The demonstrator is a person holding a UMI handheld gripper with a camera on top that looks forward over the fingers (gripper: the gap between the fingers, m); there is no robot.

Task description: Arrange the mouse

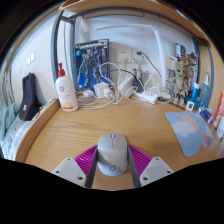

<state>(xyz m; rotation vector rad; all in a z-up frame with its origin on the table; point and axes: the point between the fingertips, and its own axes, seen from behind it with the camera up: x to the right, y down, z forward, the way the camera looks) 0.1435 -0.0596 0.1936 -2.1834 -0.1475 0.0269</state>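
A grey wireless mouse sits between my gripper's two fingers, over the near edge of the wooden desk. The magenta pads flank it on both sides, and both fingers press against its sides. The gripper is shut on the mouse. The mouse's rear end is hidden below, between the fingers. A pale printed mouse mat lies on the desk ahead and to the right of the fingers.
A white pump bottle with an orange label stands at the back left. A tangle of white cables and a power strip lies along the back wall. A blue figure box stands behind them. A black object is at the far left.
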